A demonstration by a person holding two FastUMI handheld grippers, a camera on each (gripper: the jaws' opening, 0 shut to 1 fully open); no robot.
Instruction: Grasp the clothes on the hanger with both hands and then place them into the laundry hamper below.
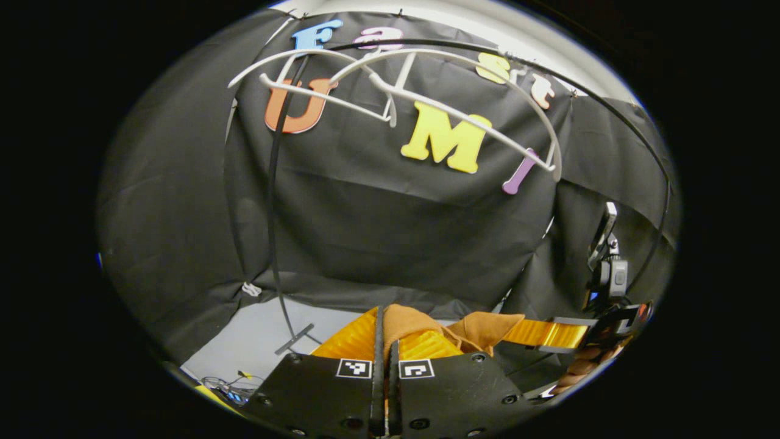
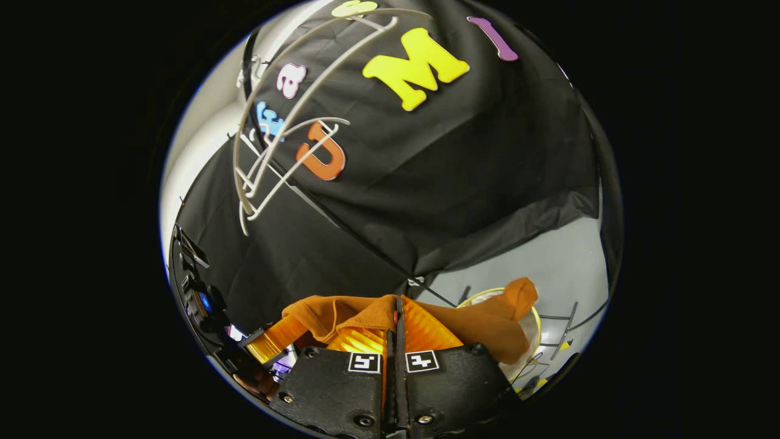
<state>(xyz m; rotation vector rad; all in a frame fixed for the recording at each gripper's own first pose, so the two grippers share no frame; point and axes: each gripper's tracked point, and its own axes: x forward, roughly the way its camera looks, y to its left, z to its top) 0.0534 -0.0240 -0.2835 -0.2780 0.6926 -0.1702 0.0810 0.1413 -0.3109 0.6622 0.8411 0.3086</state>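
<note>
Two views. Left gripper view: left gripper [image 1: 385, 332] clamped on orange garment [image 1: 426, 329], cloth stretching sideways toward right gripper [image 1: 548, 334]; bare white hangers [image 1: 426, 100] overhead. Right gripper view: right gripper [image 2: 395, 323] pinching same garment, far end drooping over what looks like hamper rim [image 2: 531, 317].

No readable text; square black-white marker tags [image 1: 354, 368] on claw bases, not legible.

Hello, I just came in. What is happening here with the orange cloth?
A person holds a gripper in each hand, and both are shut on an orange garment. The left gripper and the right gripper each pinch a fold of it. The white hangers hang bare above. The laundry hamper sits below, its rim partly under the cloth.
</note>
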